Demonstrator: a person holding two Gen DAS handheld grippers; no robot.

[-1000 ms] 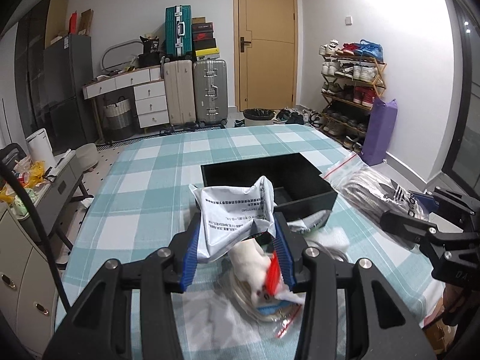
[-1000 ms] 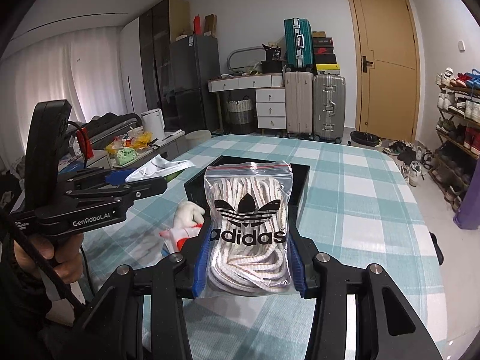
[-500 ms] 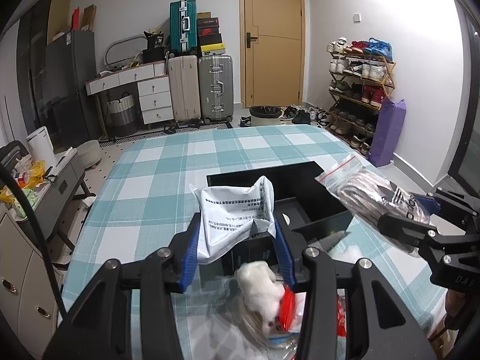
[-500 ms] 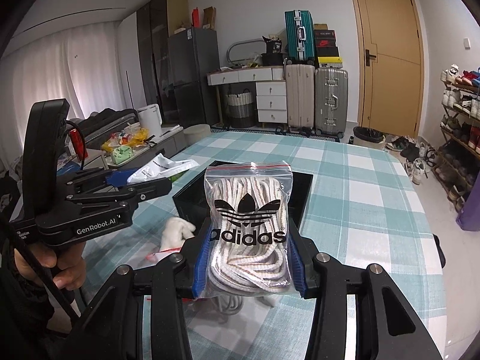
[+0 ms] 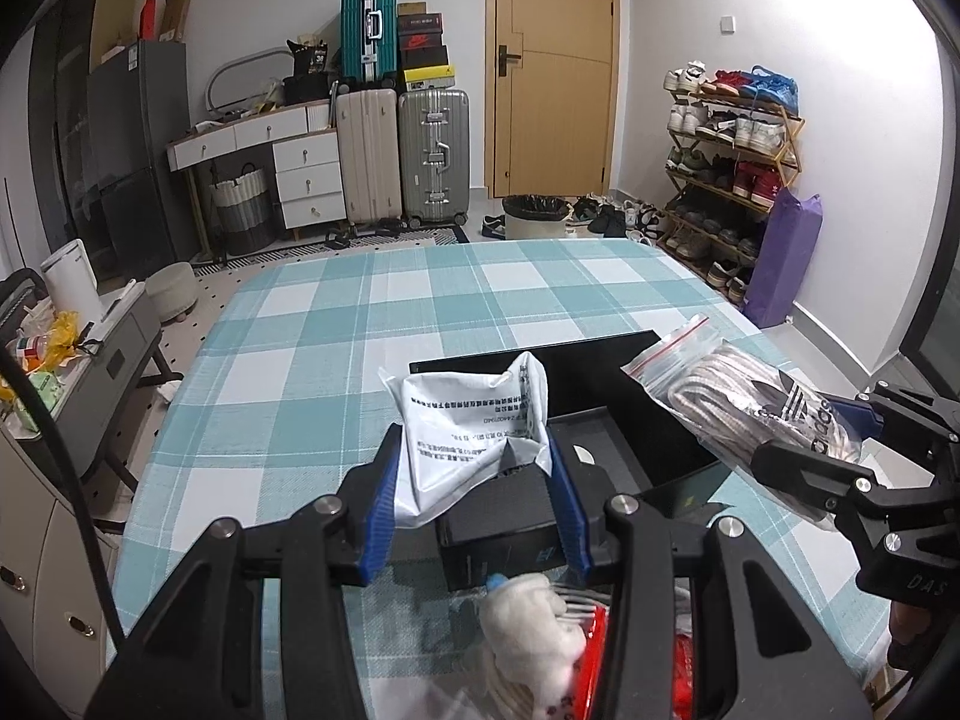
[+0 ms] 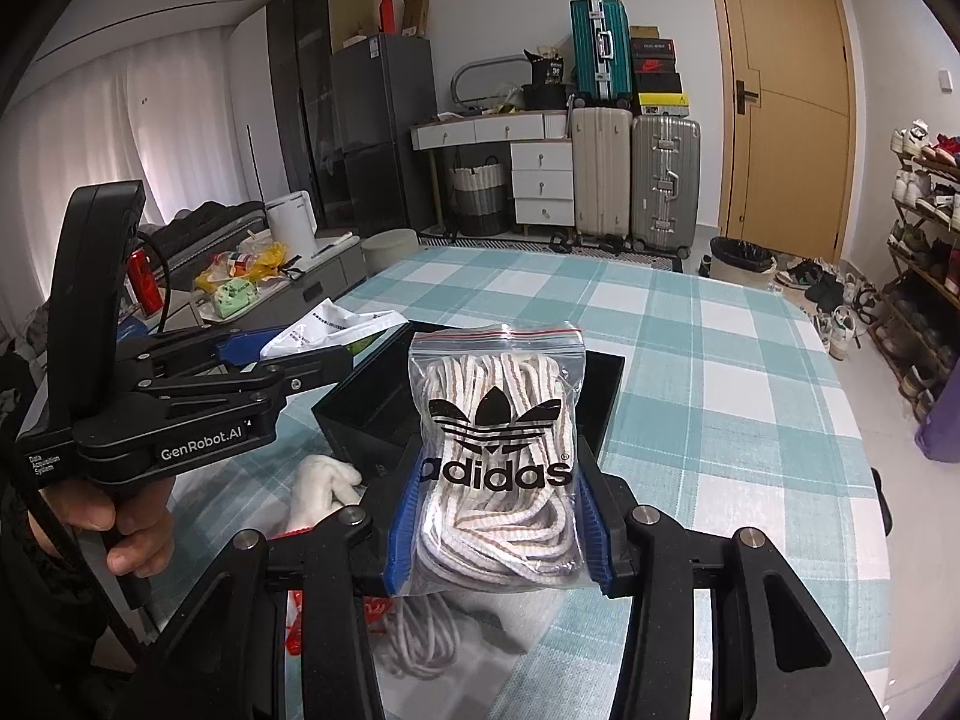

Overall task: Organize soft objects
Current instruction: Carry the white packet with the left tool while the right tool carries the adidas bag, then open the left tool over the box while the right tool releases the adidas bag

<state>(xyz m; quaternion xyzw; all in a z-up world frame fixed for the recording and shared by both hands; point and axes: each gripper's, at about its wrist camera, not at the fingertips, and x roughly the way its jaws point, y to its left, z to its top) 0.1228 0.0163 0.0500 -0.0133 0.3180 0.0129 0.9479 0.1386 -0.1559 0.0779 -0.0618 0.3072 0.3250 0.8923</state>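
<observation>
My left gripper (image 5: 474, 504) is shut on a white printed pouch (image 5: 465, 426) and holds it above the near edge of the open black box (image 5: 600, 372). My right gripper (image 6: 498, 516) is shut on a clear zip bag of laces with an Adidas logo (image 6: 495, 438), held above the table in front of the box (image 6: 384, 402). That bag also shows in the left wrist view (image 5: 750, 402), at the box's right side. A white plush toy (image 5: 528, 624) lies on the table below the left gripper, also in the right wrist view (image 6: 321, 480).
The table has a teal and white checked cloth (image 5: 420, 300). Red packaging (image 5: 678, 672) and loose grey cord (image 6: 420, 636) lie at the near edge. Suitcases, drawers, a door and a shoe rack stand beyond the table.
Both grippers have risen and moved forward toward the black box, each keeping its bag. The plush toy now sits lower in the left wrist view.
</observation>
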